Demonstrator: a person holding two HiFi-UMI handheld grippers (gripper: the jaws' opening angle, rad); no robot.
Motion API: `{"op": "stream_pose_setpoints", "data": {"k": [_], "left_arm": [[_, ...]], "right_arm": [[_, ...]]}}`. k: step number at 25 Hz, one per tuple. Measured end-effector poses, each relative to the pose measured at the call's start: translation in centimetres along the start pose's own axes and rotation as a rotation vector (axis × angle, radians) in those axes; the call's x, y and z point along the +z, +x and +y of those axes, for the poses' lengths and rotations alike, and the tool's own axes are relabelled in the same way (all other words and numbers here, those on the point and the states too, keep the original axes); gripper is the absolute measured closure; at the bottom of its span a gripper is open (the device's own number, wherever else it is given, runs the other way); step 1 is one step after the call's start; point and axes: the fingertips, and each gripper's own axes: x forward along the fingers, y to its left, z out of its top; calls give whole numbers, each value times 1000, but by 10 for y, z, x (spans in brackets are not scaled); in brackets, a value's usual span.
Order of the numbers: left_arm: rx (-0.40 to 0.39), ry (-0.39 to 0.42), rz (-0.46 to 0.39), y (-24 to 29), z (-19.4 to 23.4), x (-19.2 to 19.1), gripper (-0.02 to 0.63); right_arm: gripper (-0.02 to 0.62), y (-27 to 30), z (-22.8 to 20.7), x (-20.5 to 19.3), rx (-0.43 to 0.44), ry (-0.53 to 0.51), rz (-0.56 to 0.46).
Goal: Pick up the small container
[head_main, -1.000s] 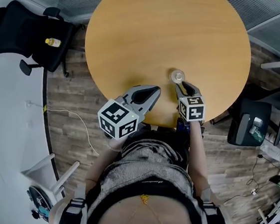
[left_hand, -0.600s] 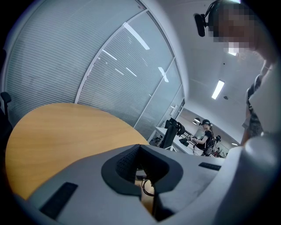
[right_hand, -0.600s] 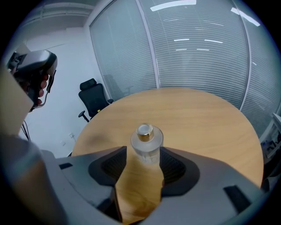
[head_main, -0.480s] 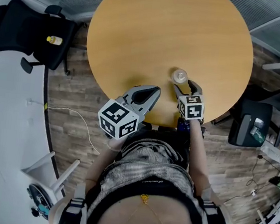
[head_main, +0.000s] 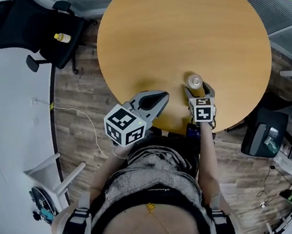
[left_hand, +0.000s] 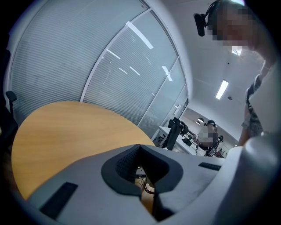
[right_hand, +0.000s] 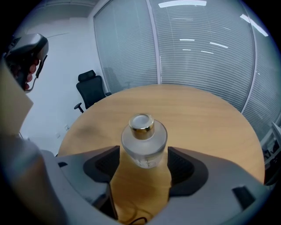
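Note:
The small container (head_main: 194, 81) is a frosted glass bottle with a gold cap, upright on the round wooden table (head_main: 182, 29) near its front edge. My right gripper (head_main: 197, 88) is right at it, and its jaws have just been opening. In the right gripper view the bottle (right_hand: 144, 140) stands between the dark pads (right_hand: 105, 163) of my right gripper (right_hand: 144, 163), with a gap on each side. My left gripper (head_main: 157, 97) hovers over the table's near edge, left of the bottle, its jaws together and empty. In its own view my left gripper (left_hand: 140, 169) faces the bare table (left_hand: 57, 127).
A black office chair (head_main: 36, 25) with a small yellow bottle (head_main: 62, 37) on its seat stands on the floor at the upper left. Another chair (head_main: 267, 134) stands right of the table. A thin cable (head_main: 80, 119) lies on the wood floor at the left.
The right gripper's jaws have spread apart and the gripper has come down at the bottle, which now stands between them. The left gripper has stayed put.

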Motion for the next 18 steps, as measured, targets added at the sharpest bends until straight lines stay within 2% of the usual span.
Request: {"op": "stream_pose_setpoints", "data": {"k": [18], "left_arm": [[36, -5, 15, -16, 26, 1, 601]], "right_arm": [[258, 25, -3, 19, -43, -3, -72]]}}
